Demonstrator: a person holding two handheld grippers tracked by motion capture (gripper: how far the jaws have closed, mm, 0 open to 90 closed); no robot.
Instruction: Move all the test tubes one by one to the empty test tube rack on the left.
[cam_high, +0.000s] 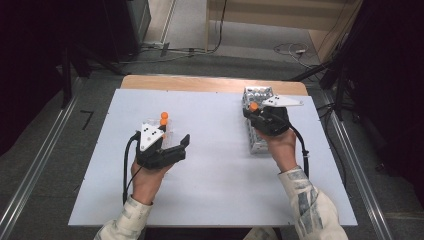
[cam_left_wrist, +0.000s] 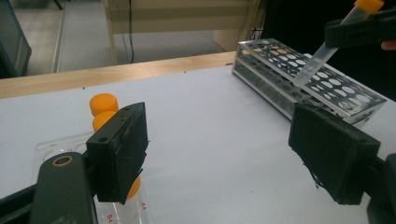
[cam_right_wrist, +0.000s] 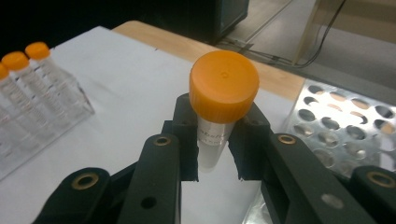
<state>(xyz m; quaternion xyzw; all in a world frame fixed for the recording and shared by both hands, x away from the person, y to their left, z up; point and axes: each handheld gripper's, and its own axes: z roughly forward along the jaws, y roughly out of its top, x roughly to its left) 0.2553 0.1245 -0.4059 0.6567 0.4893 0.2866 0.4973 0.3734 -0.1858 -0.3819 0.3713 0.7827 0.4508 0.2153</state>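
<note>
1. My right gripper (cam_right_wrist: 214, 156) is clamped on a clear tube with an orange cap (cam_right_wrist: 223, 86); the jaws press its body just below the cap.
2. In the left gripper view that same tube (cam_left_wrist: 314, 61) hangs tilted over the metal rack (cam_left_wrist: 322, 84), its lower tip just above the perforated top plate, apart from the holes as far as I can tell.
3. The metal rack (cam_high: 258, 120) lies along the right side of the surface, its far end near the wooden edge; my right hand (cam_high: 281, 145) sits just beside its near end.
4. My left gripper (cam_left_wrist: 224, 154) has its jaws wide apart with nothing between them, well to the left of the rack.
5. A clear holder (cam_left_wrist: 60, 144) with orange-capped tubes (cam_left_wrist: 103, 102) sits just behind the left jaw, well apart from the rack. In the right gripper view these tubes (cam_right_wrist: 28, 79) stand in a row at the far left.
6. The surface (cam_high: 215, 170) is a white sheet over a wooden top, whose bare strip (cam_high: 200, 83) shows along the far edge beyond the rack.
7. Beyond the rack's far end, the room has grey floor (cam_high: 220, 60), loose cables (cam_high: 292, 50) and light wooden furniture legs; metal rails (cam_high: 35, 170) run down both sides of the surface.
</note>
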